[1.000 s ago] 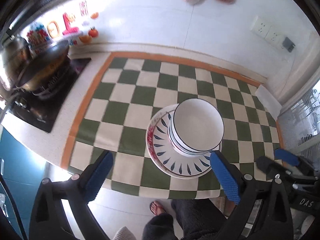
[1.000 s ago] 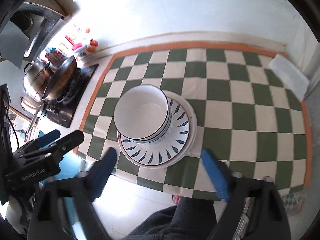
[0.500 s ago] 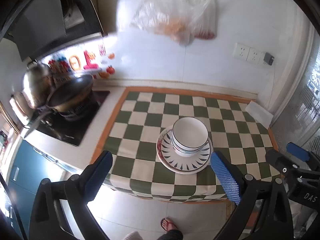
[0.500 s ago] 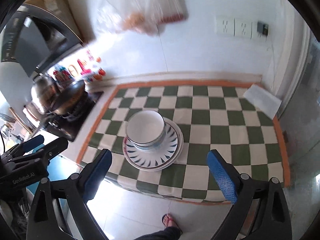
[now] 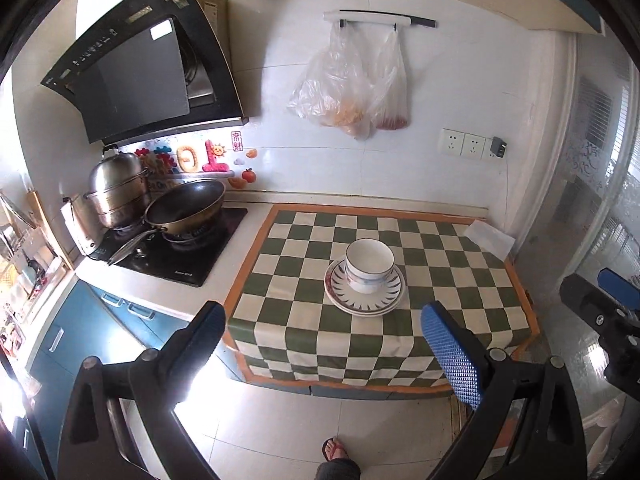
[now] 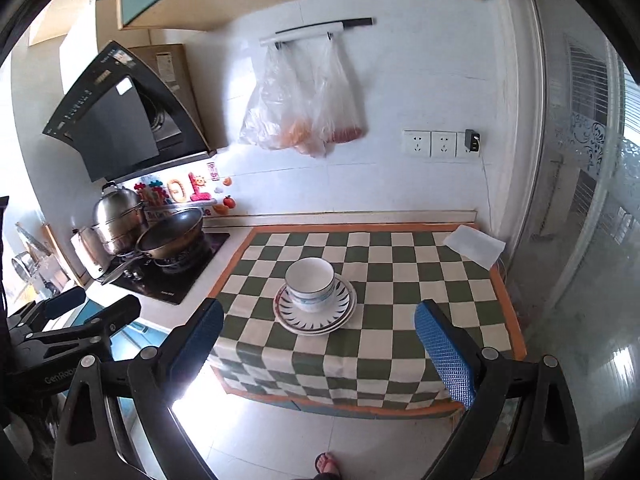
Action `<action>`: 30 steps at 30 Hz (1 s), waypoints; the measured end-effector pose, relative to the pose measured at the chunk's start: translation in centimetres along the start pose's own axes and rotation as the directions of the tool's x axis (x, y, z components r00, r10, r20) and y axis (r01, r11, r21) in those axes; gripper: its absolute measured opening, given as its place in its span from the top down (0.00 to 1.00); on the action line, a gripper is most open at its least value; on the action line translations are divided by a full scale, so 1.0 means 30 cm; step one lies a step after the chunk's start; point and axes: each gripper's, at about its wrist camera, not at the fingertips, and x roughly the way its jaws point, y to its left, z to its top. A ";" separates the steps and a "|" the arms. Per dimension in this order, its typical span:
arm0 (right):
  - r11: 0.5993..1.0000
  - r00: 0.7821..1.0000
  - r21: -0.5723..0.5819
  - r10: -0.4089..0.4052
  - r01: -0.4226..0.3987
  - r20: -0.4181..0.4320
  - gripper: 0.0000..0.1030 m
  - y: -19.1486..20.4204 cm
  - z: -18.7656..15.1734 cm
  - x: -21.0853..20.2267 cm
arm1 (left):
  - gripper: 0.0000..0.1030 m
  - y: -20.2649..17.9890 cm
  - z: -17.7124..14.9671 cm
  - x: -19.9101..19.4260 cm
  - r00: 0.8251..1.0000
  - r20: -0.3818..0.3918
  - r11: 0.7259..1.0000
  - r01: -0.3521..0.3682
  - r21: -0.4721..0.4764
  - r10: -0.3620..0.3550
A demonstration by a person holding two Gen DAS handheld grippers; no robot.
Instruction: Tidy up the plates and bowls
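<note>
White bowls with a dark rim [image 5: 369,265] [image 6: 310,281] sit nested on stacked plates with blue leaf marks [image 5: 364,295] [image 6: 315,311], on a green-and-white checked cloth [image 5: 440,264] [image 6: 400,280] over the counter. My left gripper [image 5: 326,336] hangs well back from the counter, above the floor, open with nothing between its blue pads. The right gripper [image 6: 320,332] is likewise far back, open and empty. Each gripper shows at the edge of the other's view: the right one [image 5: 600,308] at the right, the left one [image 6: 72,320] at the left.
Left of the cloth is a black hob [image 5: 176,248] with a wok [image 5: 186,206] and a steel steamer pot [image 5: 116,188] under a range hood [image 5: 140,64]. Plastic bags [image 5: 352,88] hang on the wall. A white folded cloth [image 5: 490,238] lies at the counter's right end. A person's sandalled foot [image 5: 334,450] stands on the tiled floor.
Both grippers have pulled back and up from just over the stacked dishes; the counter now looks small and far. The dishes stay where they were.
</note>
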 end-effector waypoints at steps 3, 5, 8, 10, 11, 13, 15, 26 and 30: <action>1.000 1.000 -0.016 -0.009 0.010 0.016 0.04 0.039 -0.027 -0.112 | 0.03 0.022 -0.021 -0.075 1.000 0.019 1.000 -0.001 -0.002 0.001; 1.000 0.999 -0.019 -0.023 0.023 0.035 0.04 0.058 -0.039 -0.171 | 0.03 0.035 -0.030 -0.113 0.999 0.035 1.000 -0.006 -0.001 0.006; 0.999 0.997 -0.021 -0.043 0.044 0.058 0.04 0.089 -0.053 -0.239 | 0.03 0.055 -0.040 -0.162 0.998 0.061 1.000 -0.014 0.006 0.014; 0.999 0.997 -0.014 -0.047 0.048 0.067 0.04 0.104 -0.056 -0.262 | 0.03 0.073 -0.044 -0.186 0.997 0.074 1.000 -0.018 0.010 0.018; 0.999 0.997 -0.012 -0.046 0.047 0.070 0.04 0.115 -0.055 -0.271 | 0.03 0.079 -0.048 -0.194 0.997 0.076 1.000 -0.017 0.012 0.016; 0.999 0.996 -0.009 -0.052 0.053 0.076 0.04 0.135 -0.057 -0.286 | 0.03 0.100 -0.048 -0.208 0.996 0.085 1.000 -0.012 0.017 0.011; 0.998 0.996 -0.009 -0.054 0.055 0.077 0.04 0.158 -0.059 -0.299 | 0.03 0.115 -0.056 -0.223 0.996 0.088 1.000 -0.010 0.018 0.009; 0.996 0.993 0.004 -0.087 0.087 0.084 0.04 0.264 -0.086 -0.301 | 0.03 0.182 -0.078 -0.243 0.996 0.086 1.000 -0.002 0.022 0.000; 0.996 0.993 0.001 -0.089 0.089 0.082 0.04 0.269 -0.090 -0.299 | 0.03 0.196 -0.079 -0.241 0.996 0.087 1.000 0.002 0.031 -0.004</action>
